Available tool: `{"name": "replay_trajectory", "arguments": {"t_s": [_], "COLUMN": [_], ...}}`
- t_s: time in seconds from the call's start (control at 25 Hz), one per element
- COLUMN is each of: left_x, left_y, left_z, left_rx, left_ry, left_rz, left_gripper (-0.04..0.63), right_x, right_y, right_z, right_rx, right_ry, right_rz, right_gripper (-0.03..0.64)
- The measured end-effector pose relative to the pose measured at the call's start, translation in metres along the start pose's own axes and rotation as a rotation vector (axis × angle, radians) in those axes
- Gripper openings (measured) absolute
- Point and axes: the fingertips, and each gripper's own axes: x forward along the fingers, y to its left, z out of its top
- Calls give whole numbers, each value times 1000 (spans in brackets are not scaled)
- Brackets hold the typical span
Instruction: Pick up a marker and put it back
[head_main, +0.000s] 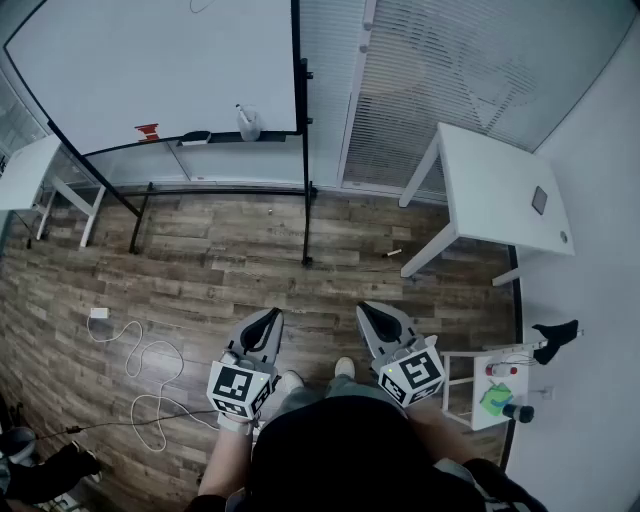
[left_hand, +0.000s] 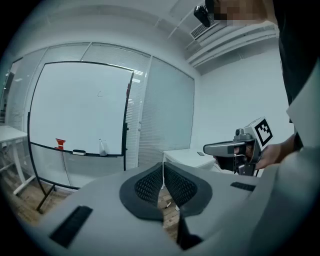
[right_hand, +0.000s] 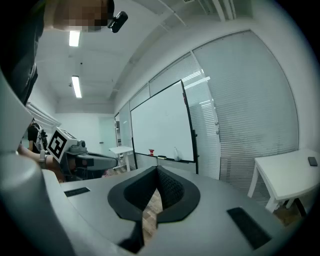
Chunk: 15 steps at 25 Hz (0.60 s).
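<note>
Plainly nothing is in hand yet: the left hand-held gripper (head_main: 268, 318) and the right hand-held gripper (head_main: 372, 312) both hang close to the person's body with their jaws pressed together on nothing, as each gripper's own view shows.

The whiteboard (head_main: 150, 60) stands well apart, straight ahead and somewhat to the left across the wooden floor (head_main: 200, 260). Its tray (head_main: 120, 146) carries a red item (head_main: 147, 131), a dark flat block (head_main: 195, 137) and a spray bottle (head_main: 248, 124). At this range no marker can be made out for certain; the tray is the likely place for one. A small pale stick (head_main: 393, 253) lies on the floor nearer the right side, but what it is cannot be told.

The tray runs left to right, so a marker lying in it would probably sit crosswise to a gripper coming straight in. By position, the left hand-held gripper looks the nearer one, and its jaws would need to open first.
</note>
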Motion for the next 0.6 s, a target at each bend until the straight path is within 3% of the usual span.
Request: {"name": "replay_trajectory", "arguments": {"t_s": [0.48,0.6], "left_x": [-52,-52], "left_y": [43,62], "left_z": [-17,-21], "left_rx": [-12,-23], "left_ry": [0,5], "left_rz": [-1,18], "left_gripper": [28,100], "right_x": [25,36], "right_y": [62,65], "right_z": [9,7], "right_rx": [-8,-14], "right_ry": [-11,-8], "right_rz": [-31,-48], "right_gripper": [29,29]}}
